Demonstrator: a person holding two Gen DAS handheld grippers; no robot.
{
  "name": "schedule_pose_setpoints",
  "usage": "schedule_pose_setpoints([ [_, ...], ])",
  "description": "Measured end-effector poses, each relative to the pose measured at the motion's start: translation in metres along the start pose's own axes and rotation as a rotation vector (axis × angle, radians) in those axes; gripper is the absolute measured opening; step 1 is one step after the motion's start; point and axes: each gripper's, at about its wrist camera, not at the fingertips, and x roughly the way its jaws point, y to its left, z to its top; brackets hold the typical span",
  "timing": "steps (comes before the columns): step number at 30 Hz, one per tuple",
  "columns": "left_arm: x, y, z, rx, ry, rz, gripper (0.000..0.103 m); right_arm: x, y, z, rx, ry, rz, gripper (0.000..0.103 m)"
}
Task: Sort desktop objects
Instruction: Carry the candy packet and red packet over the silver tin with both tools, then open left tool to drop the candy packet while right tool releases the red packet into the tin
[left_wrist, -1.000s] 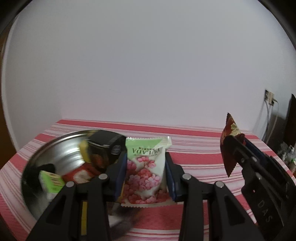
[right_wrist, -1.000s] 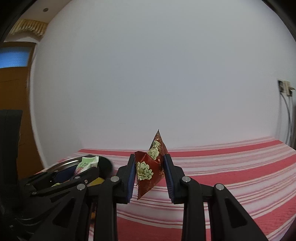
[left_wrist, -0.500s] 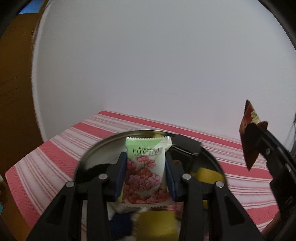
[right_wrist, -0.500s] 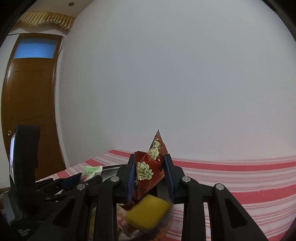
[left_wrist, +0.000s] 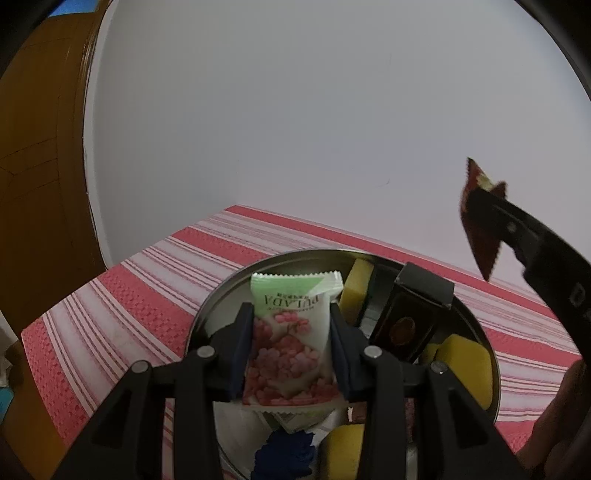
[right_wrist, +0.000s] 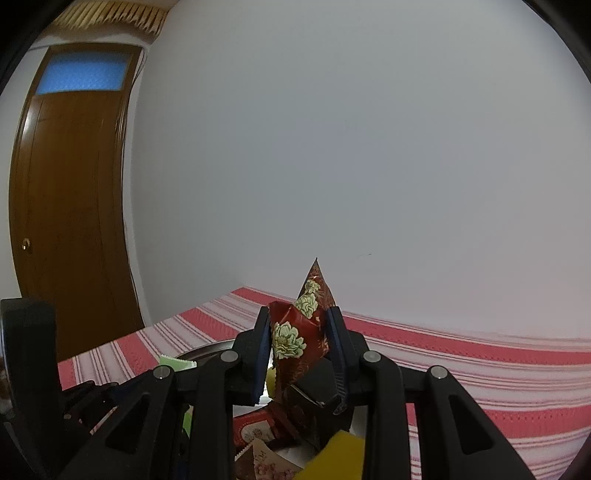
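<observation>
I see my left gripper clamping a glossy crinkle-edged candy packet above the round metal tray. My right gripper pinches a shiny red floral packet over the tray's far side.

A plain white wall fills most of both views, evenly lit. At the left stands a brown wooden door with a blue glass pane above it. A red-and-white striped cloth covers the tabletop, which meets the wall.
</observation>
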Motion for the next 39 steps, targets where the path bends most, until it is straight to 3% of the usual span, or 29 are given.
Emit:
schedule_pose_setpoints([
  [8,0.004,-0.002,-0.001,0.015,0.011,0.011,0.038,0.020,-0.005,0.008,0.001,0.079,0.029,0.032],
  [18,0.014,-0.011,-0.005,0.045,0.062,0.043,0.038,0.057,0.005,0.003,0.014,0.262,0.055,0.032],
  [19,0.018,-0.011,-0.006,0.049,0.079,0.049,0.038,0.055,0.002,-0.002,0.029,0.270,0.043,0.035],
  [21,0.022,-0.011,-0.008,0.045,0.100,0.049,0.039,0.051,-0.011,-0.003,0.067,0.291,0.004,0.056],
  [22,0.026,-0.011,-0.009,0.046,0.115,0.050,0.039,0.046,-0.016,-0.003,0.082,0.286,-0.006,0.073],
  [23,0.027,-0.011,-0.010,0.049,0.119,0.052,0.043,0.036,-0.015,0.000,0.096,0.264,-0.012,0.078],
  [25,0.027,-0.012,-0.011,0.043,0.125,0.054,0.044,0.020,-0.023,0.000,0.113,0.199,-0.017,0.079],
  [27,0.027,-0.011,-0.011,0.027,0.134,0.051,0.067,0.012,-0.025,0.001,0.118,0.176,-0.035,0.081],
  [30,0.024,-0.009,-0.010,0.013,0.124,0.056,0.089,0.002,-0.028,-0.001,0.136,0.156,-0.040,0.082],
  [39,0.012,-0.006,-0.011,0.049,0.121,0.087,0.103,-0.027,-0.043,-0.003,0.250,0.181,-0.123,0.084],
])
